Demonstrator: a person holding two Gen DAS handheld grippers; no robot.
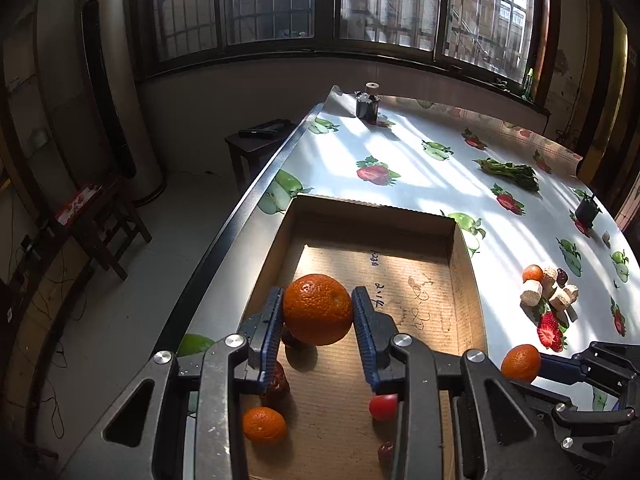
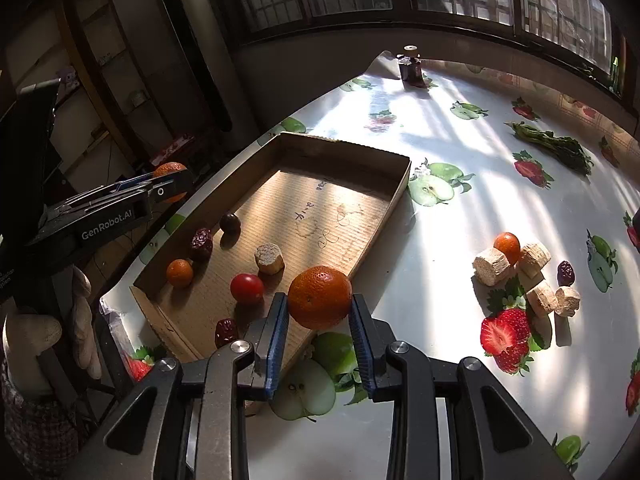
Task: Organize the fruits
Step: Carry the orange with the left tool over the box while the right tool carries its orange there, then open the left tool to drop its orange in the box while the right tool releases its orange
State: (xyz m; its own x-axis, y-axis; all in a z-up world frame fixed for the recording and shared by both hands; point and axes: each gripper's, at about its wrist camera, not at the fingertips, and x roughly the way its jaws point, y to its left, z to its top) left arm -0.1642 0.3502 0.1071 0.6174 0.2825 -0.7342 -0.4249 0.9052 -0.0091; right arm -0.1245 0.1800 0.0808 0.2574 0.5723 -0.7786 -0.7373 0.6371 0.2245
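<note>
My left gripper (image 1: 318, 312) is shut on an orange (image 1: 318, 309) and holds it above the near part of the cardboard box (image 1: 464, 256). My right gripper (image 2: 319, 306) is shut on another orange (image 2: 320, 297) over the box's (image 2: 402, 184) right rim. The box holds a small tangerine (image 2: 179, 272), a cherry tomato (image 2: 247, 288), red dates (image 2: 201, 240), a dark fruit (image 2: 229, 222) and a cork piece (image 2: 269, 258). To its right on the table lie a small tangerine (image 2: 507, 246), a date (image 2: 566, 273) and several cork pieces (image 2: 491, 266).
The table (image 2: 420, 240) has a fruit-print cloth. Green vegetables (image 2: 556, 146) lie at the far right, a small dark bottle (image 2: 410, 66) at the far edge. The table's left edge drops to the floor with stools (image 1: 256, 140) and a tall air conditioner (image 1: 116, 92).
</note>
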